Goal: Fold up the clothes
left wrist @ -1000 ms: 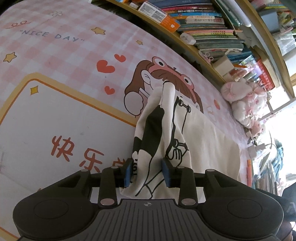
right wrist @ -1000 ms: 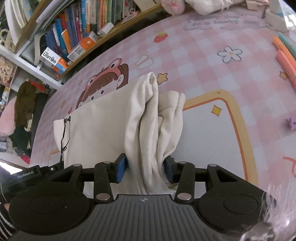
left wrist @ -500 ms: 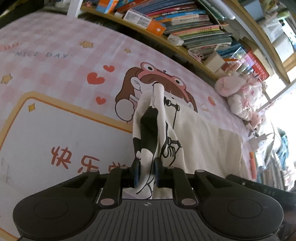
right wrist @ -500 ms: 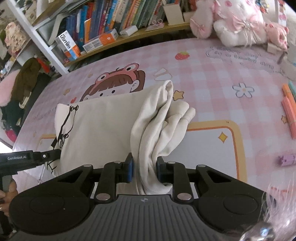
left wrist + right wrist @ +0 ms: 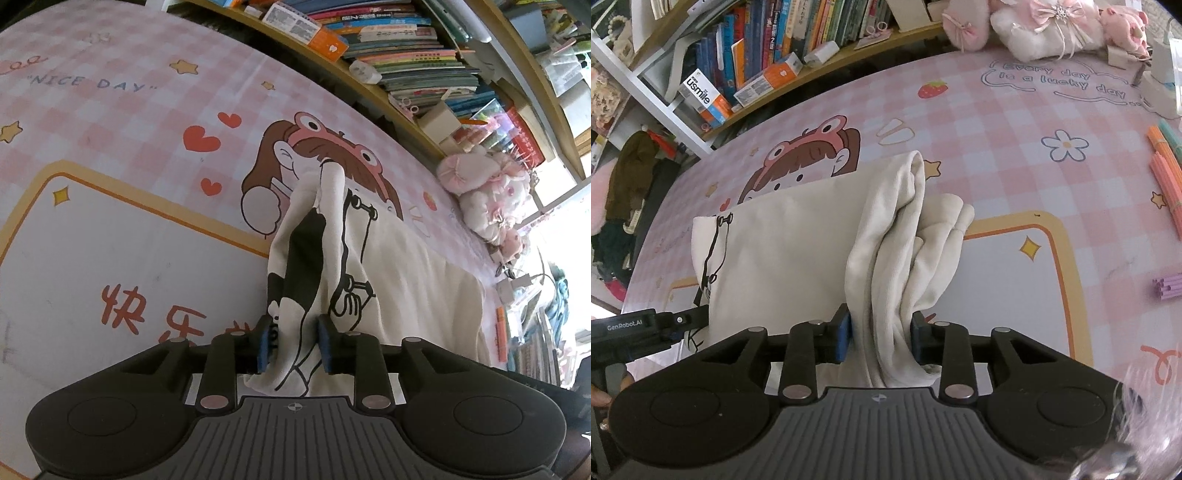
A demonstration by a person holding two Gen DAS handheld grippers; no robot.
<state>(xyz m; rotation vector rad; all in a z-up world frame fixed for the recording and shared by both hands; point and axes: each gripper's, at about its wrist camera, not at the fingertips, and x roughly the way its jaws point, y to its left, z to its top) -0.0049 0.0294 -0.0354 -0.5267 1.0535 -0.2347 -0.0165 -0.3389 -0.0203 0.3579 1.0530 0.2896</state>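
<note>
**Cream T-shirt bunched between both grippers on the pink mat**

Cream cotton, printed with a black line cartoon, fills the left wrist view: the T-shirt point(image 5: 406, 280) lies on the pink checked table mat point(image 5: 110, 122), one edge pulled up into a ridge. The left gripper point(image 5: 293, 345) has that ridge between its blue pads point(image 5: 263, 347); its jaws have just been opening, and the cloth hangs loosely there, so the hold looks released.

In the right wrist view the T-shirt point(image 5: 783, 251) spreads leftwards, its plain side gathered into thick folds. The right gripper point(image 5: 881, 338) straddles them, jaws likewise just opening; whether it clamps the cloth I cannot tell. The left gripper point(image 5: 639, 332) shows at the left edge.
</note>
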